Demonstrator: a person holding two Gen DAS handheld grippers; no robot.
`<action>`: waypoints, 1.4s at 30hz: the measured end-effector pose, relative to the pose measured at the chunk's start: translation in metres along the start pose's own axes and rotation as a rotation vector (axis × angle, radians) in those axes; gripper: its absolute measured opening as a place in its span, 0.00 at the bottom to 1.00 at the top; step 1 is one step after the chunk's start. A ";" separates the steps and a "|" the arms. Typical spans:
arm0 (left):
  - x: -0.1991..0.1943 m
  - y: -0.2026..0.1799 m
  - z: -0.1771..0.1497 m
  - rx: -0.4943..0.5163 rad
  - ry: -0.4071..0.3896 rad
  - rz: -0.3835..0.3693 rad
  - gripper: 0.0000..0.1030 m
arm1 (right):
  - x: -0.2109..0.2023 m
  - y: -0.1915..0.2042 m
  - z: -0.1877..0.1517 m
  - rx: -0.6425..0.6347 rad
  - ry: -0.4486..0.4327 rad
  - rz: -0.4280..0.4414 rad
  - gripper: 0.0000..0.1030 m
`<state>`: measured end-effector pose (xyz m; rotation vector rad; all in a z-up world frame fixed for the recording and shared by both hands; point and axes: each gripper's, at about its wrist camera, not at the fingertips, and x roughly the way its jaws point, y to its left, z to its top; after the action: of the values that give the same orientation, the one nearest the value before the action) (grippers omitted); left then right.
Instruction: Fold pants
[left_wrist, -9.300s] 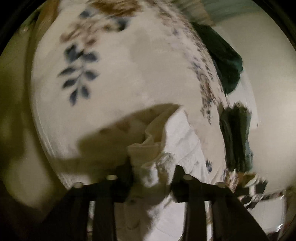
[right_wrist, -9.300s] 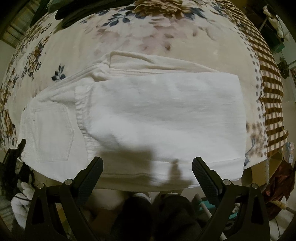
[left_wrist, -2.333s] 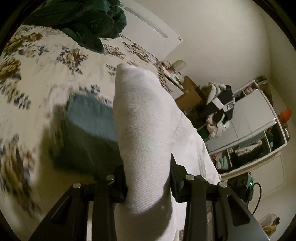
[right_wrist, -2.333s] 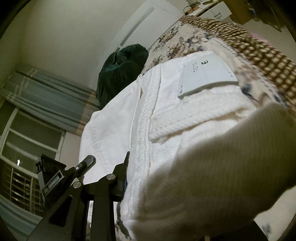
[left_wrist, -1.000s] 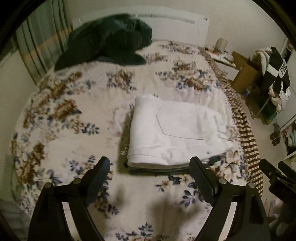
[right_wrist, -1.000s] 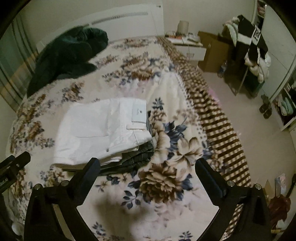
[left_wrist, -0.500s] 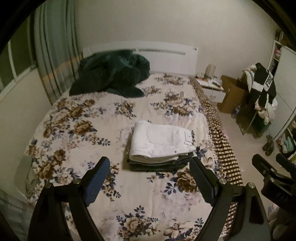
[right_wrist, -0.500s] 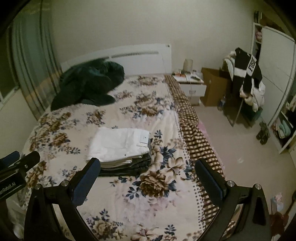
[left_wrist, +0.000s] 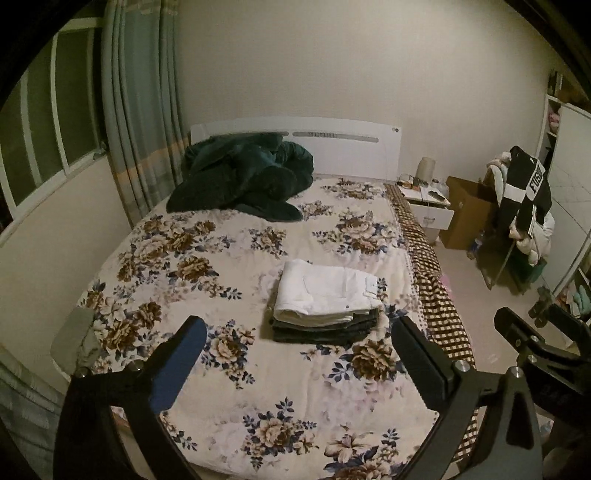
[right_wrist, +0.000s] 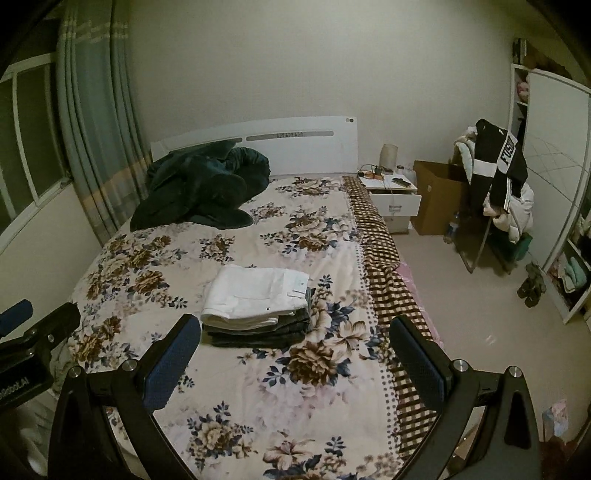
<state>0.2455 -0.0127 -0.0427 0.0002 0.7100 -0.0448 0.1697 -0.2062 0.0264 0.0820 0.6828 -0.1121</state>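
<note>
on the floral bed (left_wrist: 207, 398) white pants (left_wrist: 325, 291) sat folded atop a darker pile, probably done; left gripper (left_wrist: 295, 354) and right gripper (right_wrist: 291, 350) gaped empty, best kept clear.

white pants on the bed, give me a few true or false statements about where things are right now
1. The white pants lie folded on top of a stack of darker clothes. True.
2. The left tongs are shut on the pants. False: they are open and hold nothing.
3. The green blanket lies near the headboard. True.
4. The right tongs touch the stack. False: they are open and away from it.
</note>
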 end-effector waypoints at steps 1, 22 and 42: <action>-0.002 0.000 0.000 0.003 -0.007 0.001 0.99 | -0.005 0.000 0.001 -0.004 -0.005 -0.005 1.00; -0.036 0.002 -0.008 0.027 -0.037 0.031 0.99 | -0.040 0.007 0.012 -0.019 -0.027 0.001 1.00; -0.045 0.005 -0.006 0.020 -0.044 0.044 0.99 | -0.047 0.012 0.018 -0.026 -0.028 0.009 1.00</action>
<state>0.2079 -0.0052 -0.0186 0.0342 0.6652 -0.0100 0.1465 -0.1929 0.0701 0.0582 0.6559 -0.0953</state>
